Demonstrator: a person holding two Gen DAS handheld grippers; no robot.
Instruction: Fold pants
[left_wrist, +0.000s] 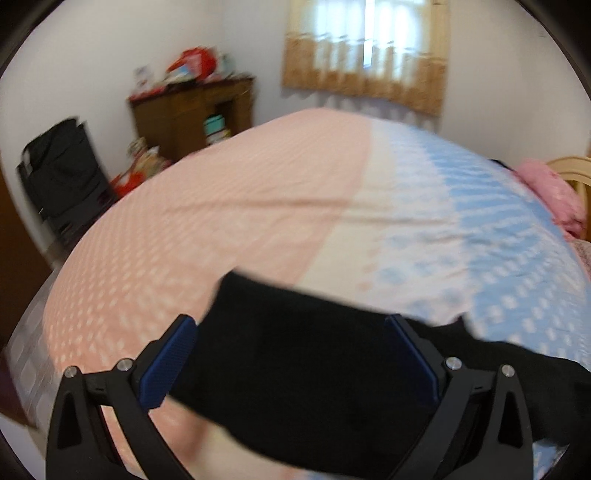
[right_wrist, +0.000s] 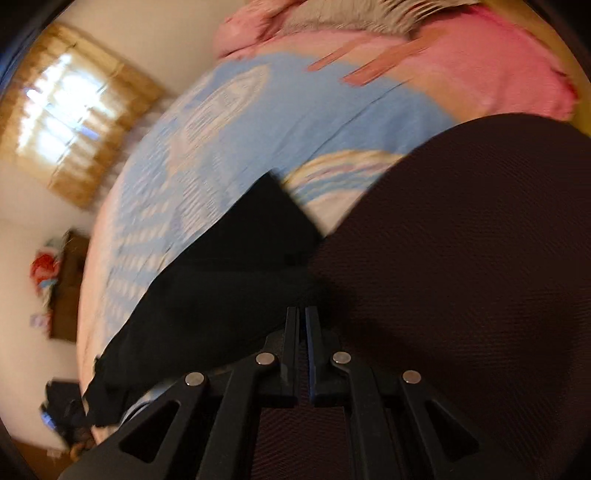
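Black pants (left_wrist: 303, 373) lie on the bed, spread across the near part of the pink and blue sheet. My left gripper (left_wrist: 291, 332) is open, its blue pads (left_wrist: 173, 354) wide apart over the pants' end. In the right wrist view the pants (right_wrist: 221, 295) run from the lower left up to the centre, and a raised fold of the dark fabric (right_wrist: 461, 258) fills the right side. My right gripper (right_wrist: 302, 314) is shut on this fabric, its fingers nearly touching. The view is blurred.
The bed sheet (left_wrist: 258, 206) is pink on the left and blue on the right. A pink blanket (right_wrist: 498, 70) lies at the bed's head. A wooden cabinet (left_wrist: 192, 114), a black bag (left_wrist: 62, 173) and a curtained window (left_wrist: 369, 51) stand beyond the bed.
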